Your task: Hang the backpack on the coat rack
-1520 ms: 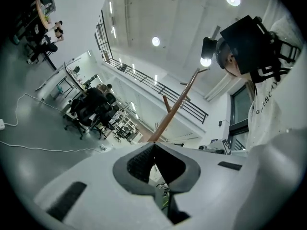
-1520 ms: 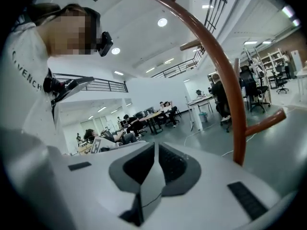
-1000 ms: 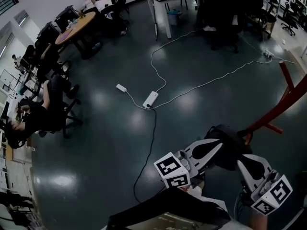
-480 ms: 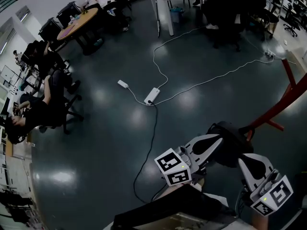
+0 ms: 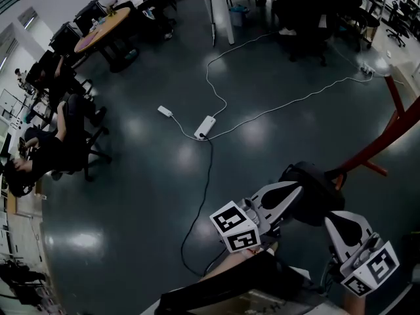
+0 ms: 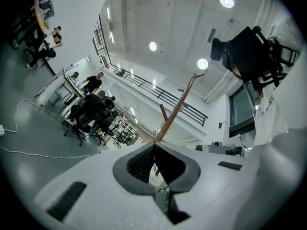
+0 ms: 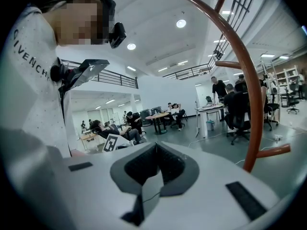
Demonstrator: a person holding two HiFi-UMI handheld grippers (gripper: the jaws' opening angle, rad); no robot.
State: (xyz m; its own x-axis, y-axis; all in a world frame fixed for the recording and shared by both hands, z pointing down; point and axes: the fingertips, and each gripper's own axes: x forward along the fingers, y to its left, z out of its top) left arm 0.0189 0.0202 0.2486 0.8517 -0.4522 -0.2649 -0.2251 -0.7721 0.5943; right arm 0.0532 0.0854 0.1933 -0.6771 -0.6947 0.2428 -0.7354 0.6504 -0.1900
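Cannot settle progress from here. Find the backpack (image 5: 318, 195) as a dark rounded bulk toward the right edge of the floor (image 5: 164, 195), up against the near end of a red limb of the coat rack (image 5: 387, 136). Cannot tell whether hung from a peg there or slumped on the floor at the rack's foot; neither tool's own view catches it. Fits a pack hung and let go; fits equally a pack lying by the rack and yet to go up.

Read the left tool (image 5: 299, 191) as clenched, pads meeting at the tips with nothing between, its tip overlapping the pack's edge in the head view. Read the right tool (image 5: 336, 218) as clenched and empty too, just beside the pack, with the rack's curved pole rising ahead.

Count one backpack, one coat rack, two tools, neither gripping anything. Count also one power strip (image 5: 205, 127), cords trailing across the middle of the floor.
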